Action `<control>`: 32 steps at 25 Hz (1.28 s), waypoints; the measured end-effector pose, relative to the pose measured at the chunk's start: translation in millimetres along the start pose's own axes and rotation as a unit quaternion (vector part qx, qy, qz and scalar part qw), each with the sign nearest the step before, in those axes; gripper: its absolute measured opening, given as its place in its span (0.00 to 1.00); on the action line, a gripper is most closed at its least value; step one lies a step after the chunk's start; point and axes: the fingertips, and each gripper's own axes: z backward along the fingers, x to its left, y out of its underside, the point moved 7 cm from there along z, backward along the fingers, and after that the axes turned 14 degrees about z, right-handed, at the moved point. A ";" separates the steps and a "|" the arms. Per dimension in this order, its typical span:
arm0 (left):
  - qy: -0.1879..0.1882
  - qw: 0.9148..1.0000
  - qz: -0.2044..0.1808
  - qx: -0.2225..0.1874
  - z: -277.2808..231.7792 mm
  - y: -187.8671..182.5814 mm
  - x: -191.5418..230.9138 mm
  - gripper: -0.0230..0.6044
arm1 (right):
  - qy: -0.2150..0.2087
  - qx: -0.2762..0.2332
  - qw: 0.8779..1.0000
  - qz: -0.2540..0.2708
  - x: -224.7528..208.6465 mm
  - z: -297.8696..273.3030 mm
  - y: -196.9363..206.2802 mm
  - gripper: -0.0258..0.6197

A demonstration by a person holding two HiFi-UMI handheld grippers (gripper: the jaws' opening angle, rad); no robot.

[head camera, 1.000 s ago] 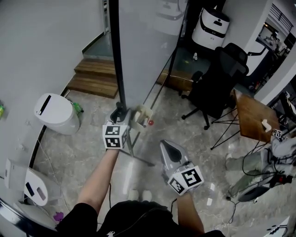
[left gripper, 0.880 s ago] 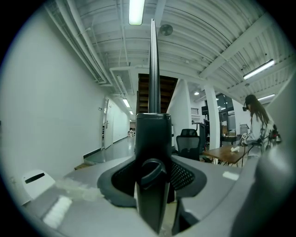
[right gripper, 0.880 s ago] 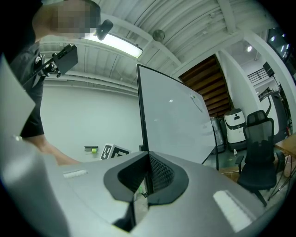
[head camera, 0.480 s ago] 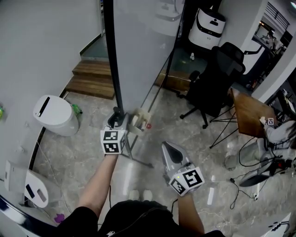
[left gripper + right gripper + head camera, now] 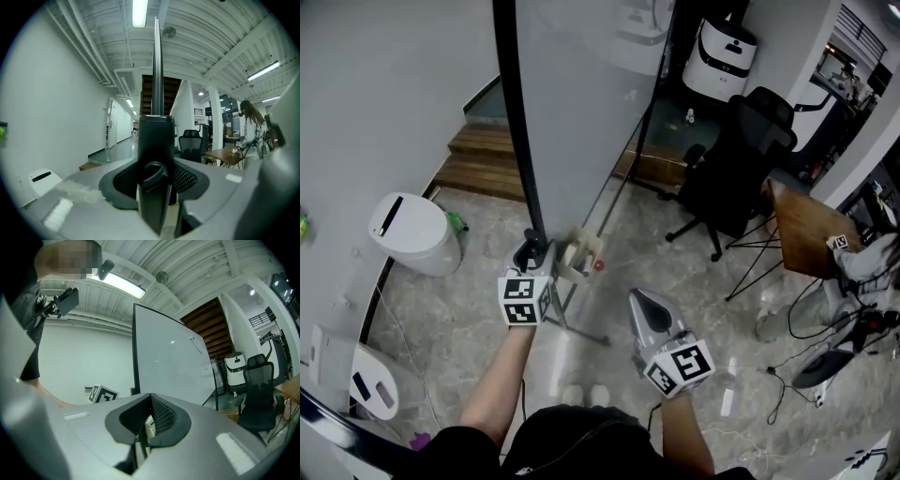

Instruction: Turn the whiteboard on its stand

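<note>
The left gripper (image 5: 532, 255) is clamped on the black side edge (image 5: 517, 141) of the whiteboard (image 5: 581, 103), low down beside the pen tray (image 5: 581, 257). The board stands upright just ahead of the person. To turn it well, hold firm and swing the edge in a slow arc so the stand (image 5: 581, 330) does not tip. Further right, the right gripper (image 5: 643, 302) hangs clear, jaws together and empty.

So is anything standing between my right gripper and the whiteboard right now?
Nothing visible does. In the right gripper view the whiteboard stands straight ahead of the right gripper, jaws together, with nothing between. The left gripper is clamped on its black edge frame.
</note>
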 end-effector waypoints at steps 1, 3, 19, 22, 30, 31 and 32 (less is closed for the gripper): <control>0.000 1.000 0.000 0.001 3.0 0.8 0.8 0.34 | -0.001 0.000 1.000 0.001 1.0 -0.3 0.1 0.05; -0.001 1.000 0.001 0.002 11.5 2.2 4.2 0.34 | -0.004 -0.002 1.000 0.002 4.5 -1.6 -0.6 0.05; 0.003 1.000 -0.009 0.014 82.1 11.7 22.6 0.34 | -0.021 -0.006 1.000 0.006 17.4 4.9 -2.5 0.05; 0.005 1.000 -0.010 0.014 91.7 11.2 24.9 0.34 | -0.025 -0.007 1.000 0.007 19.9 6.5 -2.2 0.05; 0.003 1.000 -0.013 0.022 108.7 12.6 31.1 0.34 | -0.032 -0.010 0.999 0.009 19.8 10.0 -3.7 0.05; 0.003 1.000 -0.013 0.023 109.4 12.7 30.9 0.34 | -0.034 -0.010 0.999 0.009 18.5 10.4 -3.8 0.05; 0.004 1.000 -0.014 0.022 109.6 12.5 30.7 0.34 | -0.035 -0.010 0.999 0.009 17.4 10.5 -4.1 0.05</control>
